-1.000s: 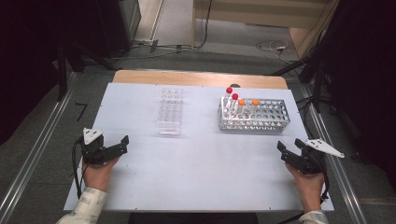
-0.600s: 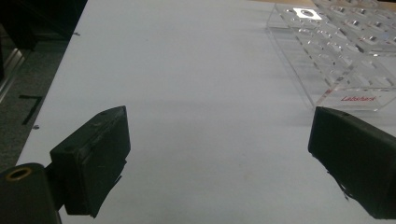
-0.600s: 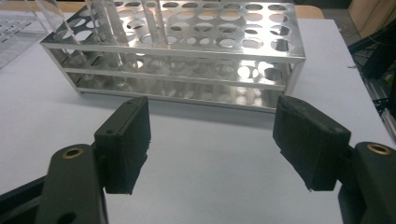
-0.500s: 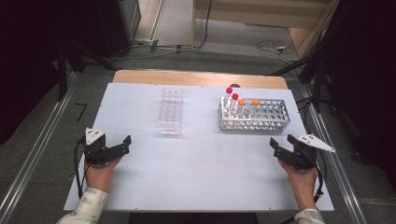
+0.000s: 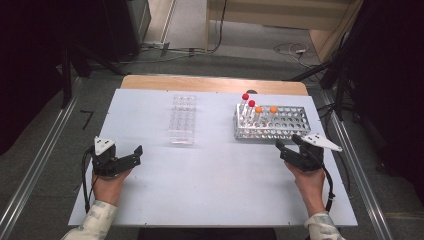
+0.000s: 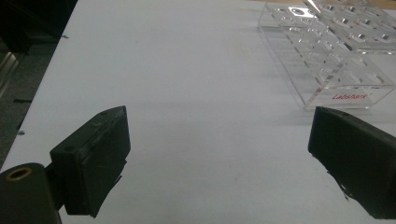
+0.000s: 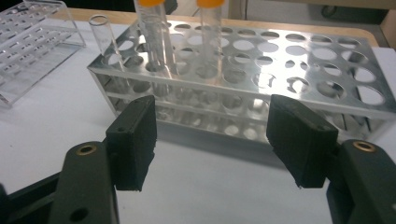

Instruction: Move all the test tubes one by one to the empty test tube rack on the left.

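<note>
On a white worktop (image 5: pixel 215 190), a metal rack (image 5: pixel 272 122) stood at the far right, holding upright capped tubes (image 5: pixel 258 114) at its left end, their long axes vertical. The right tongs (image 5: pixel 292 146) sat just near of the rack's front wall, released and holding nothing, pointing straight at it. The tubes lay beyond and slightly left of these tongs. The left tongs (image 5: pixel 131 155), also released and holding nothing, rested well apart at the near left, close to a clear plastic rack (image 5: pixel 181 120). The right hand was plainly nearer the tubes.

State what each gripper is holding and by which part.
Nothing is held. The left gripper is open over bare white table; the right gripper is open, short of the silver metal tube rack.
</note>
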A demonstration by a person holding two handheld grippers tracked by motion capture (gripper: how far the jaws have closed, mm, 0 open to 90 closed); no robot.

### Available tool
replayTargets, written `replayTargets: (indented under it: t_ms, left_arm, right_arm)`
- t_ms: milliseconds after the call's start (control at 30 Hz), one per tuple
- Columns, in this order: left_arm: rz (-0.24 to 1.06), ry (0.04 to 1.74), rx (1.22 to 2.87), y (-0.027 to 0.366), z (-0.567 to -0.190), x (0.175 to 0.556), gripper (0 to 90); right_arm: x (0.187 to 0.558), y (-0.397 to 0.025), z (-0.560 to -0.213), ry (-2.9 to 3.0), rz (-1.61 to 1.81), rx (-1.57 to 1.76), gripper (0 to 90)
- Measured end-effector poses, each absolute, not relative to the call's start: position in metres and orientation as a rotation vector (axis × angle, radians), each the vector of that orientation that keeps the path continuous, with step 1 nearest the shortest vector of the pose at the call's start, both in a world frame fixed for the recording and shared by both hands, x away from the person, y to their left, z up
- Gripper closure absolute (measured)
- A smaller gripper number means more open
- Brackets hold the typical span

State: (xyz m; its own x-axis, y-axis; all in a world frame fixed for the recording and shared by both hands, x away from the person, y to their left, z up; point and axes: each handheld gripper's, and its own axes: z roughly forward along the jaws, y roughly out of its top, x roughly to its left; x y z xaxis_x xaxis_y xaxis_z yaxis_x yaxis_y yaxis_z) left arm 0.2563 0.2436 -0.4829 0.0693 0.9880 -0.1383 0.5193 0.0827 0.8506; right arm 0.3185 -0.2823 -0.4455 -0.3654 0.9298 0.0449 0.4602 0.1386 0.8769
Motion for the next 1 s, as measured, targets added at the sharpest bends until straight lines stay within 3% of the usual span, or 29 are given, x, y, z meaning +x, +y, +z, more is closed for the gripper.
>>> replayTargets:
  t_ms: [567,1000]
  left_arm:
    - [0.745,1.559,1.538,0.244,-0.483,0.256,6.0]
    - [0.747,1.561,1.541,0.243,-0.483,0.255,6.0]
  right_arm:
    - [0.358,-0.231,-0.445,1.937,1.188,1.252,53.5]
    - [0.376,-0.221,-0.442,1.927,1.169,1.257,64.1]
